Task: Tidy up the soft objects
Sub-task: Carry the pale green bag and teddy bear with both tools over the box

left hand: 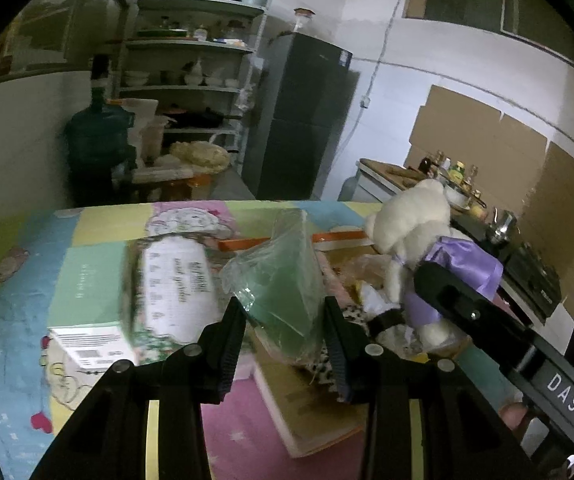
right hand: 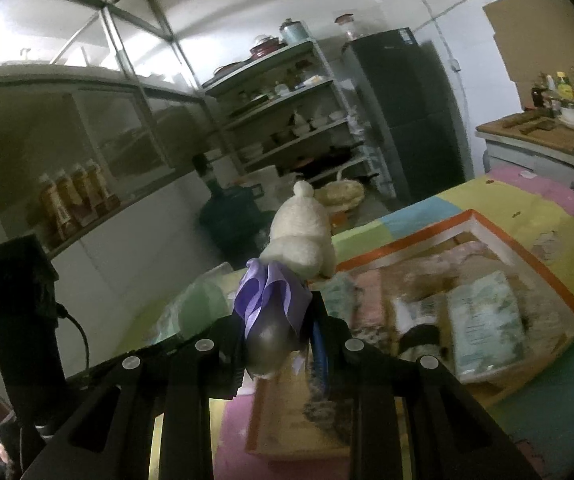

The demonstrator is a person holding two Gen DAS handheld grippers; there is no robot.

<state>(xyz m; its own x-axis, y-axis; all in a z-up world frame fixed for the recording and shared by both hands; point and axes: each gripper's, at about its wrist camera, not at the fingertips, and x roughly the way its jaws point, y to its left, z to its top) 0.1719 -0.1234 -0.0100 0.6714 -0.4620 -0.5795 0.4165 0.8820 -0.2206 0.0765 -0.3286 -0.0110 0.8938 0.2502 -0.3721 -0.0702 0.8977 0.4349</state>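
My left gripper (left hand: 285, 320) is shut on a green soft item in a clear plastic bag (left hand: 283, 276) and holds it above the colourful table mat. My right gripper (right hand: 275, 344) is shut on a white plush toy (right hand: 301, 236) with a purple satin dress (right hand: 271, 296), lifted over the near corner of an orange-rimmed cardboard box (right hand: 527, 264). In the left wrist view the plush (left hand: 411, 220) and the right gripper (left hand: 383, 322) show at the right, over the box (left hand: 327, 236). The box holds tissue packs (right hand: 483, 320) and other soft items.
A floral tissue pack (left hand: 175, 284) and a pale green carton (left hand: 87, 300) lie on the mat at the left. A shelf rack (left hand: 191, 80), water jug (left hand: 95, 136) and dark fridge (left hand: 303, 120) stand beyond the table. A counter with bottles (right hand: 559, 96) is at the right.
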